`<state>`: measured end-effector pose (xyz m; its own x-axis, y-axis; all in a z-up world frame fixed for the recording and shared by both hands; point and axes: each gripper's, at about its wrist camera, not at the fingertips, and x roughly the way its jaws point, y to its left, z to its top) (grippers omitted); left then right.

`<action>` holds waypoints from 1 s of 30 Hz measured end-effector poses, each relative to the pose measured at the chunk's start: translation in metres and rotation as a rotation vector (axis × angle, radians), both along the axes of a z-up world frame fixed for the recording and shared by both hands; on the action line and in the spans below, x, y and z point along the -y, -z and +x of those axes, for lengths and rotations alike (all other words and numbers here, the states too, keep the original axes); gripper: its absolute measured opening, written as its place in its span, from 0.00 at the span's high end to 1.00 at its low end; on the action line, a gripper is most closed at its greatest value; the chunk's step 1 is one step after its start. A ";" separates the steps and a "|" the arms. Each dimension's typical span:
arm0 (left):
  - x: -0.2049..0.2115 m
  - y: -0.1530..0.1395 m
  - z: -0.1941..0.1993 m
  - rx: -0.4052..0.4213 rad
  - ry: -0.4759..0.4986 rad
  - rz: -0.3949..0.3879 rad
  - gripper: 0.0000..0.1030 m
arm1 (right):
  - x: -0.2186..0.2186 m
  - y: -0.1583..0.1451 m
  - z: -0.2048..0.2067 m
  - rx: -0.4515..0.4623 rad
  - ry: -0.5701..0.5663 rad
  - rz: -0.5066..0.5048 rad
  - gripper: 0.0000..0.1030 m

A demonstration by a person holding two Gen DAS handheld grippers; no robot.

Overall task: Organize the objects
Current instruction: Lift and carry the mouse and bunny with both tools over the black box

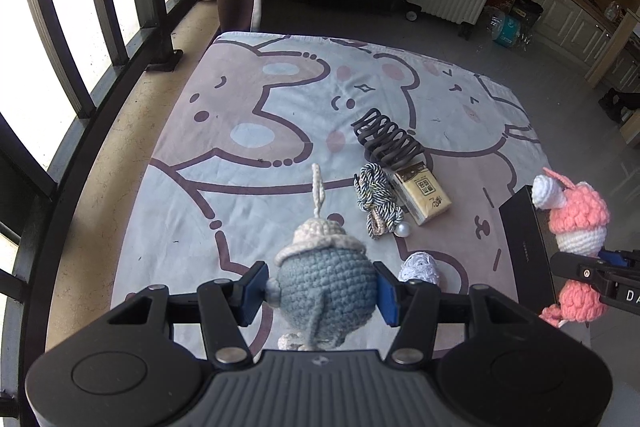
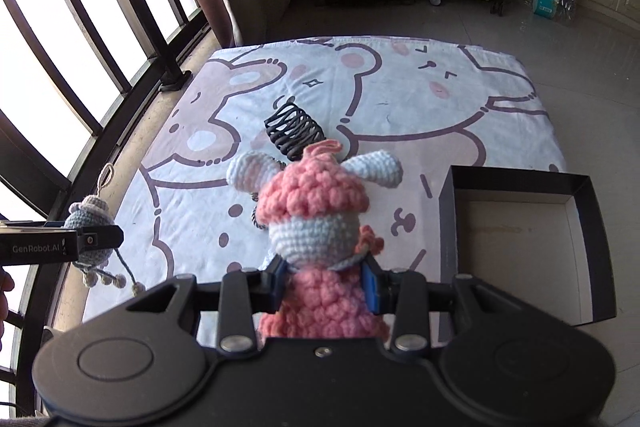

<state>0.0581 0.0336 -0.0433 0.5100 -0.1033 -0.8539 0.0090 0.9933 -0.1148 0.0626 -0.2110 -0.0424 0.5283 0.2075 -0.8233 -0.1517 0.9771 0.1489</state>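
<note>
Left gripper clamps a blue-grey crocheted doll; right gripper clamps a pink crocheted doll, both left of the open black cardboard box, seemingly their next drop.

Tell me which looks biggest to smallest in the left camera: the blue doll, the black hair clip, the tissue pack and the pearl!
1. blue doll, though it's nearest the camera, which inflates it
2. black hair clip
3. tissue pack, close to the clip, so that order is unsure
4. pearl, clearly smallest
</note>
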 end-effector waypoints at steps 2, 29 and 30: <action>0.002 -0.005 -0.003 0.004 0.002 0.003 0.46 | 0.003 -0.007 -0.003 0.012 0.007 -0.008 0.63; 0.053 -0.050 -0.017 0.057 0.086 0.026 0.45 | 0.037 -0.049 -0.033 0.078 0.048 0.003 0.63; 0.056 -0.051 -0.016 0.058 0.090 0.026 0.45 | 0.040 -0.049 -0.033 0.080 0.050 0.003 0.63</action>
